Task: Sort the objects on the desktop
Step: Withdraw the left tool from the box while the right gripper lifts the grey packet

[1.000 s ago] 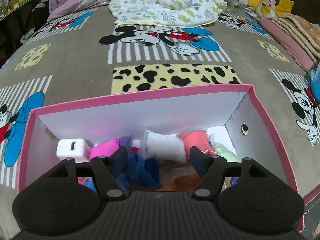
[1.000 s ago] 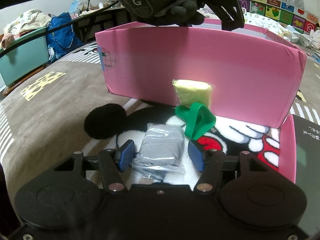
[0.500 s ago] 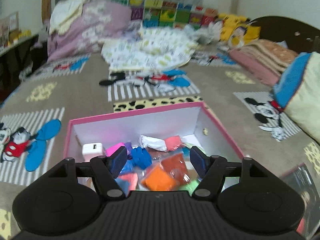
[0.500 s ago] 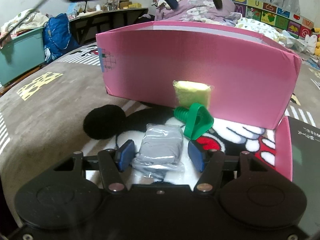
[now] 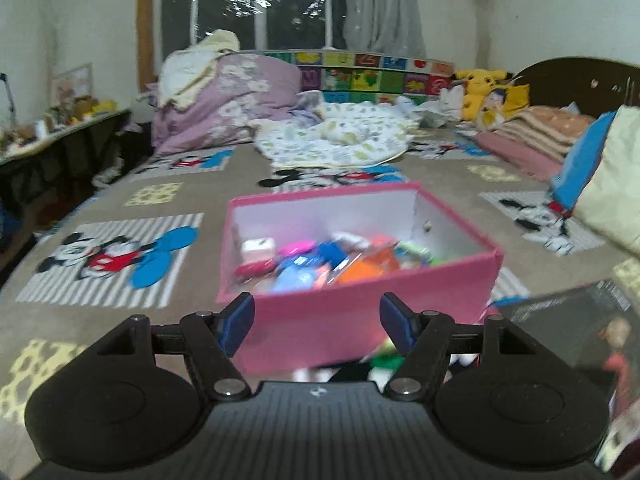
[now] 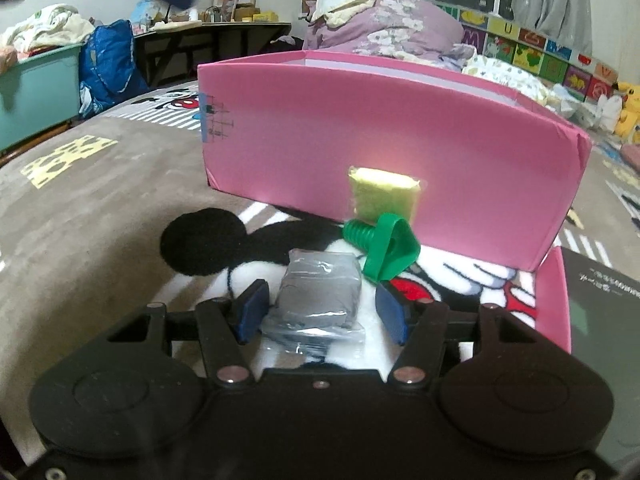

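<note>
A pink box (image 5: pixel 360 320) stands on the Mickey Mouse blanket, holding several bright clay packets (image 5: pixel 360 268) and a white charger (image 5: pixel 258 248). My left gripper (image 5: pixel 316 322) is open and empty, pulled back in front of the box's near wall. In the right wrist view my right gripper (image 6: pixel 320 312) is open around a grey wrapped packet (image 6: pixel 318 296) that lies on the blanket, jaws apart from it. A green plastic bolt (image 6: pixel 384 248) and a yellow packet (image 6: pixel 382 196) lie just beyond, against the pink box (image 6: pixel 360 132).
A dark book or box lid (image 5: pixel 568 328) lies to the right of the pink box; it also shows in the right wrist view (image 6: pixel 600 304). Pillows and folded blankets (image 5: pixel 560 140) line the far and right sides of the bed. A teal bin (image 6: pixel 36 88) stands at left.
My left gripper has lifted out of the pink box and drawn back, empty, so the whole box now shows. My right gripper has stayed around the grey packet.
</note>
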`<control>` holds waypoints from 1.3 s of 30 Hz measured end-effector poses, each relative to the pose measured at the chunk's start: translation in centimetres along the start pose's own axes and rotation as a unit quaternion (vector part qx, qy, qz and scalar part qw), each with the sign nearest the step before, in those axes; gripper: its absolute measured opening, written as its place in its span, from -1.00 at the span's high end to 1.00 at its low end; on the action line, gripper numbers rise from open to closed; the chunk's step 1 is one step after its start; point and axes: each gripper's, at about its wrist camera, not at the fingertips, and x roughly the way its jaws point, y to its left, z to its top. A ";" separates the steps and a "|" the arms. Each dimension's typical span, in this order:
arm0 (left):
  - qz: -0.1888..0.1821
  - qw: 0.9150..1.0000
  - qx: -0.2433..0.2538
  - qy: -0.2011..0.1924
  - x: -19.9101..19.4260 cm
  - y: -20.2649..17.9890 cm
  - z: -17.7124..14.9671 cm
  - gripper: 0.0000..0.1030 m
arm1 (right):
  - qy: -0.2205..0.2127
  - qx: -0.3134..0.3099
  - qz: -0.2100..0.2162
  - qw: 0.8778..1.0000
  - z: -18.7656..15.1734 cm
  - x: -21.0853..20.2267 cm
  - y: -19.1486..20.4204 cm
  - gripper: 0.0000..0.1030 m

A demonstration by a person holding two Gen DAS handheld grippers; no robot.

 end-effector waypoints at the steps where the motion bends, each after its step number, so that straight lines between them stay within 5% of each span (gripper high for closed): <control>1: 0.008 1.000 -0.004 0.001 -0.2 0.3 -0.8 -0.33 | -0.001 -0.004 -0.002 1.000 0.0 0.0 0.1 -0.15; 6: 0.033 0.998 -0.044 0.009 -0.8 2.0 -4.8 -0.33 | -0.006 -0.015 -0.007 1.000 0.0 -0.1 0.3 -0.15; 16: 0.023 0.997 -0.068 0.023 0.0 3.5 -10.1 -0.32 | -0.011 -0.030 -0.011 0.999 -0.4 0.0 0.7 -0.13; 26: 0.006 0.995 -0.091 0.043 1.4 4.3 -11.3 -0.32 | -0.011 -0.039 -0.003 0.999 -0.5 -0.4 0.9 0.13; 39: -0.050 0.995 -0.065 0.064 1.2 3.2 -11.3 -0.33 | 0.005 0.034 0.020 0.999 0.3 -4.8 -1.1 0.18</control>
